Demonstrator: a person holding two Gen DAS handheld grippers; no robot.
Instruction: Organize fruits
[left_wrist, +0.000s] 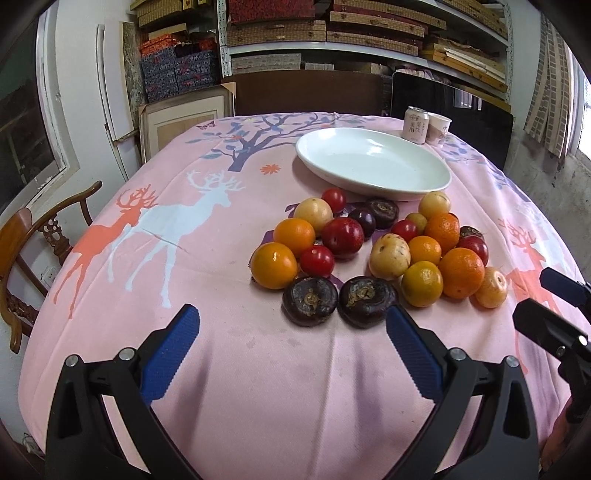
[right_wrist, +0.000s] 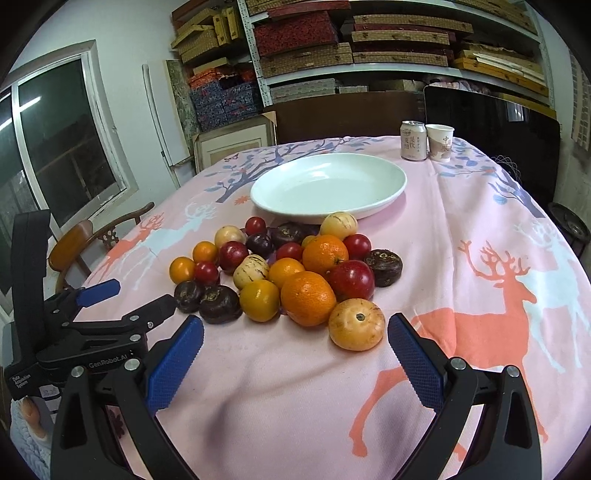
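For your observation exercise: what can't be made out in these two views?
- Can lettering: too small, both views.
- Cup contents: hidden by its wall.
- Fruit mid-pile, right view: mostly hidden by the orange.
- Right gripper, left view: cut off by the edge.

Small yellow fruit (right_wrist: 308, 240) half-hidden behind mandarin (right_wrist: 325, 254)

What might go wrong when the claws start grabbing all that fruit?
The fruits are round and heaped together on the cloth, so lifting one, such as the pale yellow fruit nearest the right claw, may set its neighbours rolling. The small red tomato looks soft; a hard squeeze could crush it. The left claw and the right one sit close together, so they might bump. The white plate stands behind the pile, so reaching over could knock fruit.
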